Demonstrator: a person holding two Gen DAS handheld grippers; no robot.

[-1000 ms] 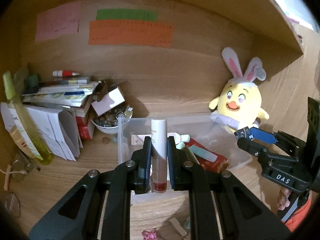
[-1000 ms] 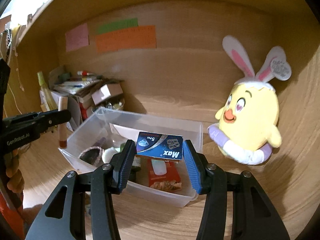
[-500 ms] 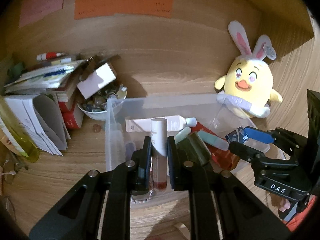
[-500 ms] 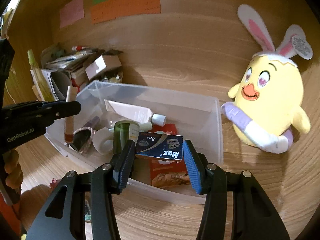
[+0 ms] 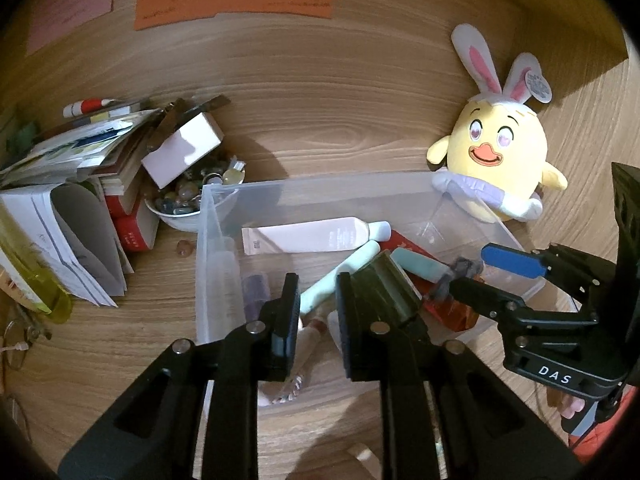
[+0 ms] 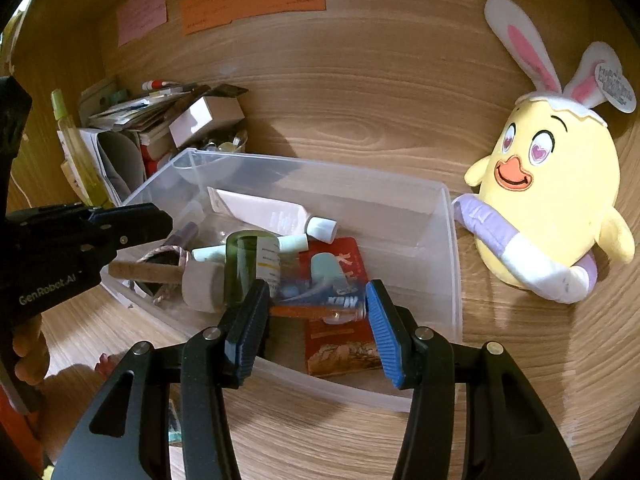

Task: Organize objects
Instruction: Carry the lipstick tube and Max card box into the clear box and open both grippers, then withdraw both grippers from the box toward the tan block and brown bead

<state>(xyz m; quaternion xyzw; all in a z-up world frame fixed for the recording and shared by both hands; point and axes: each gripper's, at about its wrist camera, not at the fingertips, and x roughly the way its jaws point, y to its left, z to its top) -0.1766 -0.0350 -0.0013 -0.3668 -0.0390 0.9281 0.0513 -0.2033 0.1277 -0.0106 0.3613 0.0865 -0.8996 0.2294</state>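
Both grippers hang over a clear plastic storage bin (image 6: 450,240) that stands on a wood-grain tabletop (image 5: 320,120).

The left gripper (image 5: 318,312) has jaws that are opening, with nothing pressed between the pads. Directly below the gap a slim tube with a white cap and reddish end (image 5: 310,334) lies in the bin's near corner, free of the pads. In the right wrist view this tube (image 6: 144,272) lies on its side beside a dark round pouch.

The right gripper (image 6: 316,312) has blue-padded jaws closed on a small flat blue box printed "Max" (image 6: 320,300), held level over the bin's near half.

Inside the bin lie a pale pink squeeze tube with a white cap (image 5: 316,234), a dark green glass jar (image 6: 248,268), mint-coloured sticks (image 5: 340,278) and a red flat packet (image 6: 340,344).

A yellow plush chick with rabbit ears (image 6: 556,200) sits just beside the bin's right wall. To the left, a stack of books and papers (image 5: 80,184) stands near a white bowl of pebbles (image 5: 184,204).
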